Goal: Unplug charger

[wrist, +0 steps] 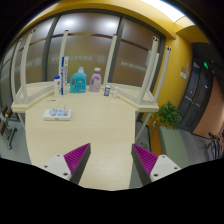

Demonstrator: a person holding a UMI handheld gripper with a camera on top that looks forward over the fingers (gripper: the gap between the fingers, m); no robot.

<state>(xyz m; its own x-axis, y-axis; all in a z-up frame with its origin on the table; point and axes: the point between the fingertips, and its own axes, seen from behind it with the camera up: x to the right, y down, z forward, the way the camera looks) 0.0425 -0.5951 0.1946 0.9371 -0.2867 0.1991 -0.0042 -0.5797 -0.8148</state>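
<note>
My gripper (111, 158) is open and empty, its two magenta-padded fingers (77, 157) spread wide above a long pale table (95, 125). Nothing stands between the fingers. No charger or plug can be made out. Far beyond the fingers, at the table's far end, stand a blue bottle (78, 80), a pink bottle (96, 79) and a tall white item (63, 72). A small flat white thing (57, 113) lies on the table to the left, well ahead of the fingers.
Windows with dark panes run along the back wall (100, 45). A yellow wall (178, 75) and a potted plant (170, 113) stand to the right of the table. A dark door (203, 95) is further right.
</note>
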